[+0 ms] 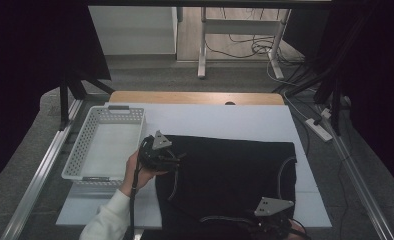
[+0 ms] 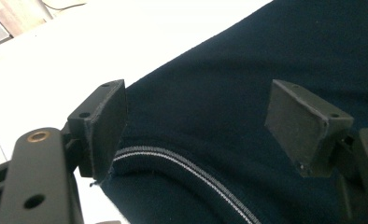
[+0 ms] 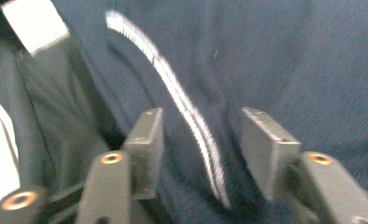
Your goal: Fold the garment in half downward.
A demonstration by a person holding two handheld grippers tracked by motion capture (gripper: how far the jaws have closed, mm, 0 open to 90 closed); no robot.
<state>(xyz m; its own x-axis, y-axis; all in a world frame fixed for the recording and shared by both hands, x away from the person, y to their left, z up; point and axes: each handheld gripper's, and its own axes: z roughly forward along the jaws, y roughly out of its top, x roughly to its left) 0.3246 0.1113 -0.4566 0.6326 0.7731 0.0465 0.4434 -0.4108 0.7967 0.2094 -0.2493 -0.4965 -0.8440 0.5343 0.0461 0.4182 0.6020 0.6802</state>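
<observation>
Two grippers work my dark knit garment (image 1: 230, 175), spread flat toward the desk's near right corner. A perforated white plastic basket (image 1: 105, 142) sits by the left edge. My left gripper (image 2: 196, 126) gapes over the garment's pale-striped ribbed edge; my right gripper (image 3: 201, 144) straddles that striped band, jaws apart.

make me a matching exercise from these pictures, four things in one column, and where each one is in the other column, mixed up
Things:
1. white basket
2. dark garment
3. left claw
4. right claw

Places:
A. spread over the middle of the white tabletop
B. at the garment's near edge, astride a pale stripe
C. at the table's left side
D. at the garment's left edge, beside the basket

Pairs: 1-C, 2-A, 3-D, 4-B
</observation>
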